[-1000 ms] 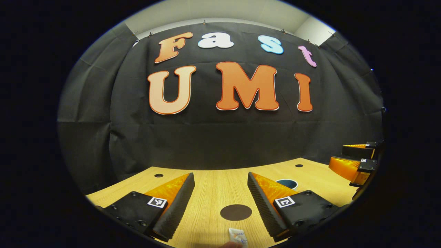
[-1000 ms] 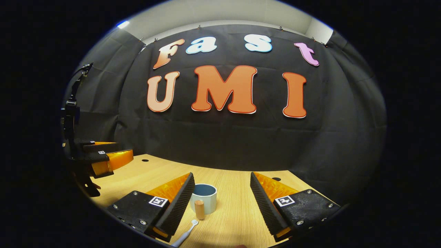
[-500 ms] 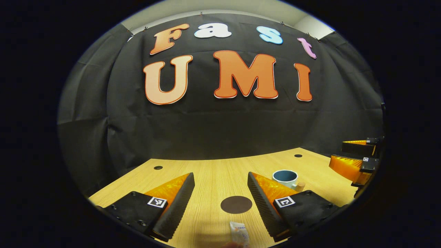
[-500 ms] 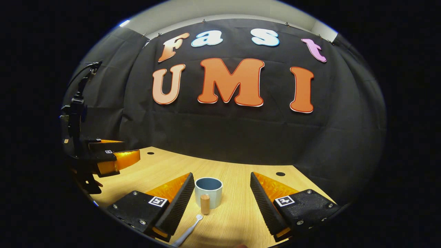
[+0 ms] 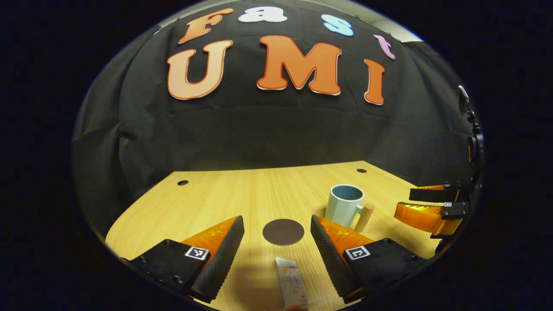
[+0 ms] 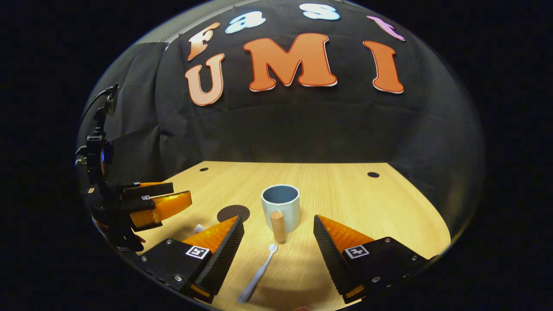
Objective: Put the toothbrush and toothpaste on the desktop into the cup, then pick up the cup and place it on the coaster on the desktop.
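Now both my grippers, left (image 5: 276, 255) and right (image 6: 278, 255), hold fingers apart, empty. Toothpaste (image 5: 290, 283) lies near the tabletop's near edge: soft, light, so pinch mid-tube. Toothbrush (image 6: 258, 273): thin, slippery.

Pale blue cup (image 6: 281, 207) upright, white toothbrush (image 6: 258, 274) flat before it, toothpaste (image 5: 290, 283) near dark, seemingly round coaster (image 5: 283, 232)

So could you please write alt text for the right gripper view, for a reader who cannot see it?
The open right gripper hovers above a white toothbrush lying on the wooden desktop. Just beyond stands a pale blue cup with a wooden handle, a dark round coaster to its left.
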`<state>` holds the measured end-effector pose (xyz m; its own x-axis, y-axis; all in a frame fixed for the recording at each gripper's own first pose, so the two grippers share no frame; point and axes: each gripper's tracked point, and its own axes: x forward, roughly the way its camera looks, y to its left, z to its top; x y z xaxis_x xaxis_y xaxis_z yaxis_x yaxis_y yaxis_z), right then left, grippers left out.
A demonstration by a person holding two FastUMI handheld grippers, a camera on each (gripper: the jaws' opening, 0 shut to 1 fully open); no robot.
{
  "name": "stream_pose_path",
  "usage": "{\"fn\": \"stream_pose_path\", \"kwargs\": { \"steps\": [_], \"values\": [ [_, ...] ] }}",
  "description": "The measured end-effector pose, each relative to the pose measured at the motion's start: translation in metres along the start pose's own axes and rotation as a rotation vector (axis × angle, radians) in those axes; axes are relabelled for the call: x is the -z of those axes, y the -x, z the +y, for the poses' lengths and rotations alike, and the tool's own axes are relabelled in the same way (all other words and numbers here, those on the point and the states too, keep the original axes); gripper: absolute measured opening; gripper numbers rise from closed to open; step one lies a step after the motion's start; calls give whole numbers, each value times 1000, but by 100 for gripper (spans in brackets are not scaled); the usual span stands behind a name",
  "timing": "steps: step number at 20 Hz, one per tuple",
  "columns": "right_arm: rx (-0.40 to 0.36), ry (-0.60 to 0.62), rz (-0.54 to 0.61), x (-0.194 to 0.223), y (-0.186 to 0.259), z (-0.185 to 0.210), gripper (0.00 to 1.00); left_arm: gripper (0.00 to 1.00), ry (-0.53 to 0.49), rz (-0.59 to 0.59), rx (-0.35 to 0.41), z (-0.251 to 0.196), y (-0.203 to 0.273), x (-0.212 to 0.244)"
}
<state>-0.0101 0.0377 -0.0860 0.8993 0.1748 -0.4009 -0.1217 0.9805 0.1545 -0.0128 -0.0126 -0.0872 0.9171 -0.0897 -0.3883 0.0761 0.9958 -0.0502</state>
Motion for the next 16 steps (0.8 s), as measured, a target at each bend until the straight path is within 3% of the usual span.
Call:
{"fn": "stream_pose_path", "kwargs": {
  "steps": [10, 16],
  "values": [
    [-20, 57, 237, 55, -15, 15, 97, 99, 8, 257, 22, 8, -2, 69],
    [-28, 89, 318, 71, -12, 24, 96, 99, 2, 365, 43, 3, -2, 103]
  ]
}}
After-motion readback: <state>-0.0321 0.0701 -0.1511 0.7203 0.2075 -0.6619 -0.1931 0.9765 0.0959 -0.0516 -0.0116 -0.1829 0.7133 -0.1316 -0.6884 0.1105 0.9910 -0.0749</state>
